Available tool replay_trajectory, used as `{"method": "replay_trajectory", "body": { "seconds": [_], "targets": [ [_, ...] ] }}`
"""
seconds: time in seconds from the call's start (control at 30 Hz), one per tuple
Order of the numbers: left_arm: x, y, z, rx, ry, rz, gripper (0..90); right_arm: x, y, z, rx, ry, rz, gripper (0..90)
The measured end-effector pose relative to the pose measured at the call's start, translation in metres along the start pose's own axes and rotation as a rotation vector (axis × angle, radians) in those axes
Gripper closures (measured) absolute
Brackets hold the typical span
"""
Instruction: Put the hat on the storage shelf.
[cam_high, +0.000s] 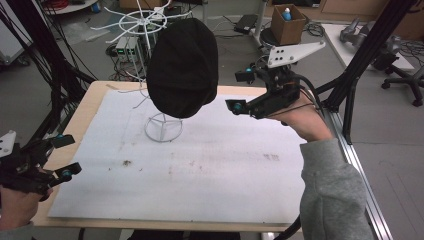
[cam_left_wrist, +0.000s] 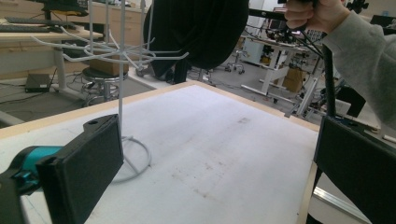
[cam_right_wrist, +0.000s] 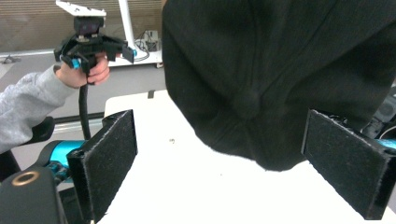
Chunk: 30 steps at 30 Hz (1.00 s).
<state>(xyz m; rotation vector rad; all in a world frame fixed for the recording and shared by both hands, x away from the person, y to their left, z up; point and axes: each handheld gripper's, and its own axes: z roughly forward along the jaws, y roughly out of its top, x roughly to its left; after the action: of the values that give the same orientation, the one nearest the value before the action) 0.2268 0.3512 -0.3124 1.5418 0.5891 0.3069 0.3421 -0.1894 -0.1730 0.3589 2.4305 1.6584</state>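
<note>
Black cap (cam_high: 182, 67) is hung on white wire rack (cam_high: 162, 127), far centre of table (cam_high: 200, 200). Right gripper (cam_high: 239, 91) is held just right of cap, jaws released, nothing grasped. Left gripper (cam_high: 67, 157) is parked near-left, jaws released. Approach step judged; next, jaws closed on cap edge.

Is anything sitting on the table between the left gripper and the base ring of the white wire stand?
No. In the high view, the white table cover between the left gripper and the stand's base ring is bare apart from a few faint stains.

Cap (cam_high: 182, 67) on rack (cam_high: 162, 125), seemingly mid-table (cam_high: 200, 170)
</note>
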Motion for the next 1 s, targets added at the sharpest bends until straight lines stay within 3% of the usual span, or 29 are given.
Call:
{"method": "replay_trajectory", "body": {
  "seconds": [0.3, 0.5, 0.77, 0.87, 1.0],
  "targets": [
    [-0.003, 0.000, 0.004, 0.007, -0.011, 0.011, 1.8, 0.016, -0.028, -0.001, -0.018, -0.013, 0.015, 9.7],
    [-0.005, 0.000, 0.007, 0.008, -0.017, 0.015, 1.8, 0.022, -0.047, 0.002, -0.040, 0.007, 0.041, 9.7],
    [-0.005, 0.000, 0.006, 0.009, -0.016, 0.020, 1.8, 0.026, -0.069, 0.001, -0.064, -0.023, 0.060, 9.7],
    [-0.006, 0.000, 0.006, 0.008, -0.016, 0.019, 1.7, 0.029, -0.076, -0.002, -0.084, -0.068, 0.065, 9.7],
    [-0.006, 0.000, 0.006, 0.010, -0.016, 0.020, 1.8, 0.034, -0.087, -0.004, -0.094, -0.080, 0.066, 9.7]
  ]
}}
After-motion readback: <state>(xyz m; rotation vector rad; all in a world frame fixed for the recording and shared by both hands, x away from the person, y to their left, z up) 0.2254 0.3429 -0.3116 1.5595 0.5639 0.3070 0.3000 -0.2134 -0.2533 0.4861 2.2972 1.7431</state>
